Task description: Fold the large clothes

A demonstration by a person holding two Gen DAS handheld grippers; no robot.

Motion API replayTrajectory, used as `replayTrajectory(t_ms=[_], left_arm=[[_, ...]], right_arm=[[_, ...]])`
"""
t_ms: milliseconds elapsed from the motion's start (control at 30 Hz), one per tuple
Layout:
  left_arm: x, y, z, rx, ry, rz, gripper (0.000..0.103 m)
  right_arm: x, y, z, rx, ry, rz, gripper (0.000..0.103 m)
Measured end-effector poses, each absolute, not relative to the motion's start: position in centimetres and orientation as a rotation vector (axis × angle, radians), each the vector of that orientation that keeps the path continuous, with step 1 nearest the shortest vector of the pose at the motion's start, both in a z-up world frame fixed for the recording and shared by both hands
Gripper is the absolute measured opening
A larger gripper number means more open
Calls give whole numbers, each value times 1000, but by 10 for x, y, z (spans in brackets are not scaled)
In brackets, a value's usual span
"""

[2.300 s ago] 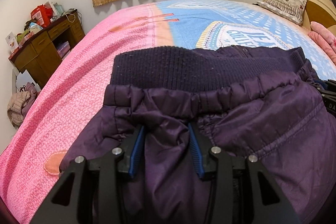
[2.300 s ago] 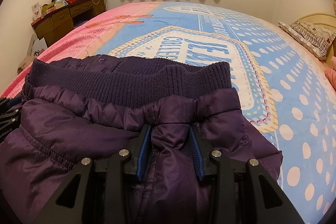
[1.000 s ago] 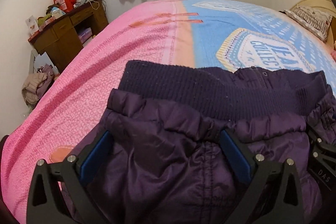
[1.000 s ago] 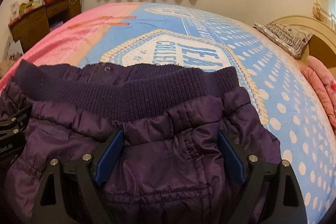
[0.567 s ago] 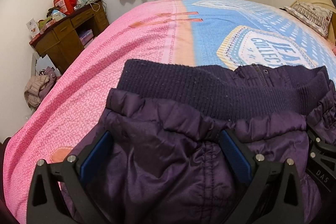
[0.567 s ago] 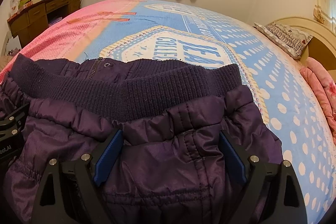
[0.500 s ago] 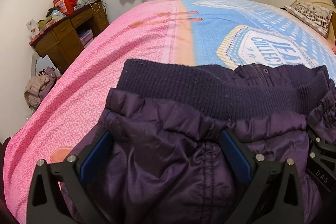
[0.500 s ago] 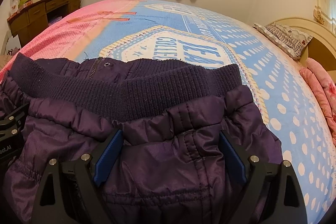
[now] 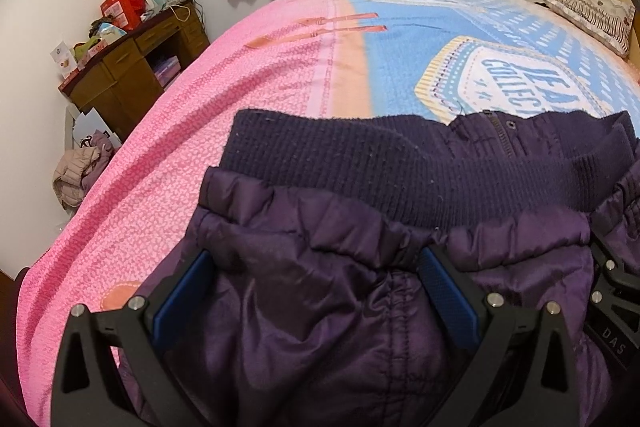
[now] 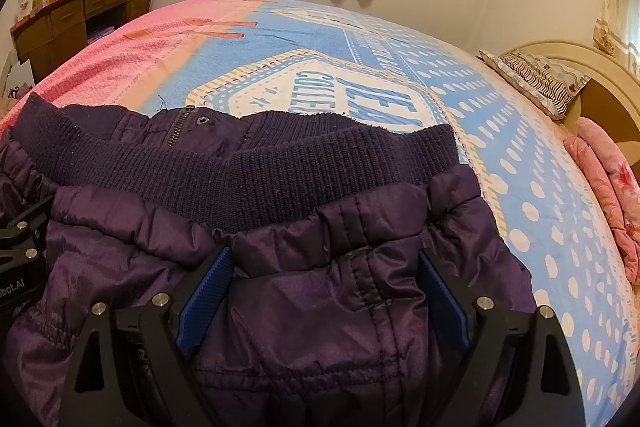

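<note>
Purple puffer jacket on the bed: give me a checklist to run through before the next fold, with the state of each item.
1. Left gripper released: ok, its jaws stand wide and the blue pads do not press the fabric.
2. Right gripper released: ok, jaws wide apart.
3. Purple puffer jacket resting on the pink and blue bedspread: ok.
4. Folded edge lying short of the ribbed knit band: ok, the band shows beyond it.
5. Zipper closed: cannot tell.
6. Sleeves tucked in: cannot tell, none in view.

Left gripper (image 9: 316,291): fingers, earlier pinched on the purple jacket (image 9: 320,327), now spread wide
Right gripper (image 10: 320,291): likewise released; fabric lies loose between
</note>
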State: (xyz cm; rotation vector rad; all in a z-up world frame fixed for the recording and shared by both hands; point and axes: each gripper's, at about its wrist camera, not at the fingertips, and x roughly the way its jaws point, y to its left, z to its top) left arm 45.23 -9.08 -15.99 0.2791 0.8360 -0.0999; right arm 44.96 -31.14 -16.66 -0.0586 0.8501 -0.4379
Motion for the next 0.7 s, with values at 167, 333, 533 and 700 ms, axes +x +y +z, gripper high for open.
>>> replayTrajectory(t_ms=[167,333,533,700], left_arm=[[453,-91,-161,286,841,-96,103],[453,-91,-161,287,842,-93,103],[451,-91,-159,289,836,-93,103],[434,-58,-126,194,845,-185,103]], right_arm=[[450,-312,-167,-57,852,-440,91],[448,-312,-168,-48,840,-440,92],[448,-317,-164,-19,853,-421,92],[429,-319,-141,-26,910,-316,92]])
